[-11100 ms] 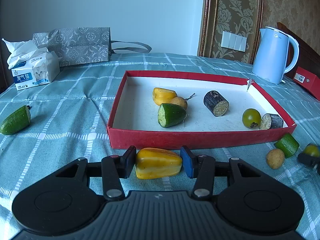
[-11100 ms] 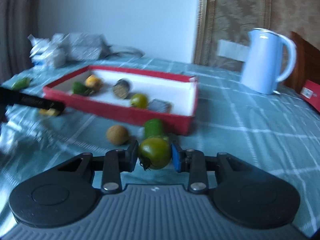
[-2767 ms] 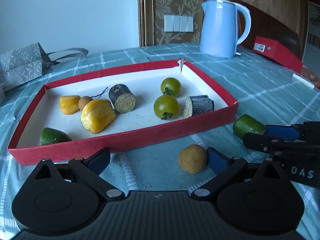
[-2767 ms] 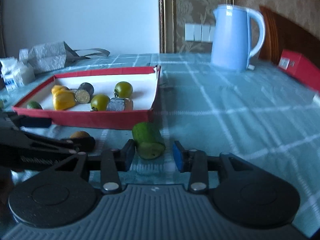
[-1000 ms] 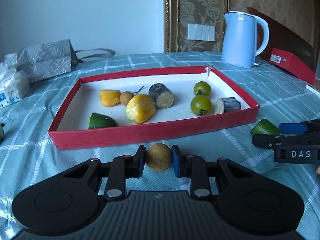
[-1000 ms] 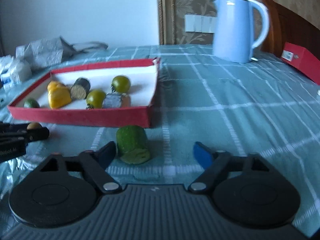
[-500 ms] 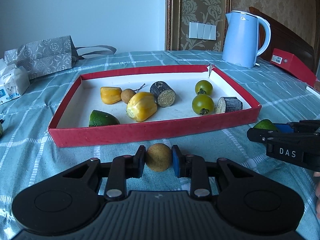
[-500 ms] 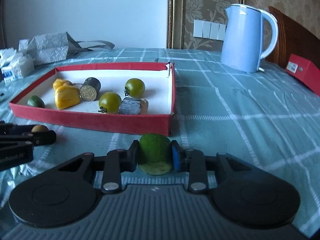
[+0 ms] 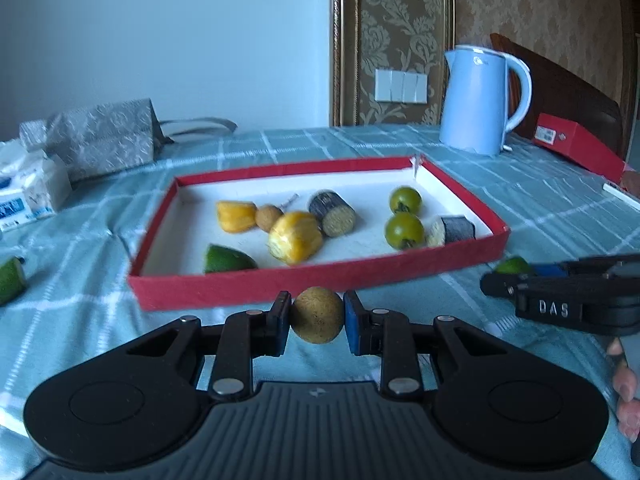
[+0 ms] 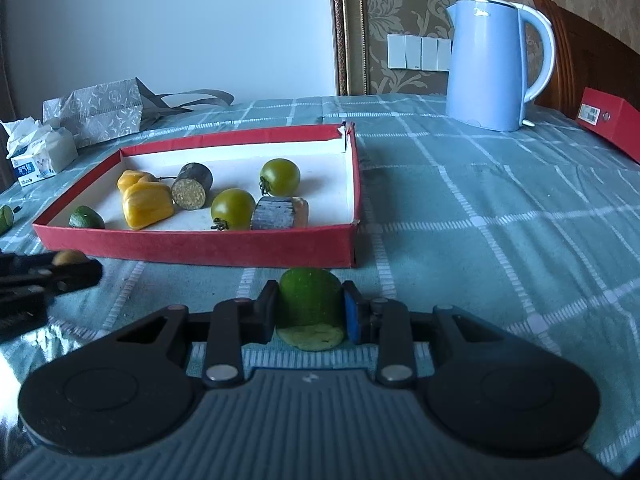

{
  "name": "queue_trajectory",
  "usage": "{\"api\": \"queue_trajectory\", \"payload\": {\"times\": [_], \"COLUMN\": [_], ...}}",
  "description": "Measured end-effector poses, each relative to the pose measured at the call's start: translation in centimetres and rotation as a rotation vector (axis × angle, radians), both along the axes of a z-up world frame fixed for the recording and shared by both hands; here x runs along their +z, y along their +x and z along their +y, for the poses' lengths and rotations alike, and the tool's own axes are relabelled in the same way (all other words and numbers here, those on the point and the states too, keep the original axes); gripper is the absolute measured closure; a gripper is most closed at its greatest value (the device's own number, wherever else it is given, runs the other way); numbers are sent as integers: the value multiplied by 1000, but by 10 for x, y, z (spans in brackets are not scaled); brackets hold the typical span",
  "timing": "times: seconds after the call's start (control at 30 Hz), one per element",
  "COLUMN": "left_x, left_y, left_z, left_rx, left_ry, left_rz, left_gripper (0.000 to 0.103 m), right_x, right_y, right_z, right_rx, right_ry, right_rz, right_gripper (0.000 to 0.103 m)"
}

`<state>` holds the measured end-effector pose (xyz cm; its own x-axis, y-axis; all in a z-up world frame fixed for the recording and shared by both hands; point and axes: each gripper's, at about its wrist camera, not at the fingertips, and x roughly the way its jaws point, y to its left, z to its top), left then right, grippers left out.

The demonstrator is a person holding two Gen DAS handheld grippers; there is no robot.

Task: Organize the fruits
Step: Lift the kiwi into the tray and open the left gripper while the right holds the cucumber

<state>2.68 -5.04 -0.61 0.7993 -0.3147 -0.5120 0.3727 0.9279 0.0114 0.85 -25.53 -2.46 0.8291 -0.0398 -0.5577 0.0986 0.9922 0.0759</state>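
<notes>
My left gripper (image 9: 317, 316) is shut on a round brown fruit (image 9: 317, 314) and holds it just in front of the red tray (image 9: 320, 278). My right gripper (image 10: 310, 308) is shut on a green cucumber piece (image 10: 310, 306), near the tray's front right corner (image 10: 344, 248). The tray holds two yellow pepper pieces (image 9: 295, 237), two green tomatoes (image 9: 404, 230), two eggplant pieces (image 9: 332, 213), a green piece (image 9: 226, 259) and a small brown fruit (image 9: 269, 217). The right gripper also shows in the left wrist view (image 9: 560, 296).
Another cucumber piece (image 9: 10, 280) lies on the checked tablecloth far left. A blue kettle (image 10: 496, 64) stands behind the tray on the right. A red box (image 10: 610, 124) is at the far right. A tissue pack (image 10: 38, 152) and grey bag (image 10: 100, 114) sit at back left.
Both grippers have lifted a little with their fruit and moved slightly toward the tray. One second ago the right gripper was open around the cucumber piece; it has shut on it.
</notes>
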Motion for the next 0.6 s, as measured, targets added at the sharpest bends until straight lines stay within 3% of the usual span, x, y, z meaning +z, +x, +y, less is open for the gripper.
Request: {"api": "queue_trajectory", "payload": {"times": [0.2,0.3,0.6], "left_x": [29,34,7], "left_y": [26,50,117], "left_z": [10,13,11], "left_rx": [49,74,175], "left_ry": [-28,-44,13], "left_rz": [-54,-39,69], "left_gripper": [76,76,76], "right_x": [0,0,0], "right_y": [0,1,1], "right_z": [4,5,8], "right_rx": [0,-1,-1], "right_ry": [-20,-21,-42], "right_rz": [5,6,11], "right_gripper": [71,71,71]}}
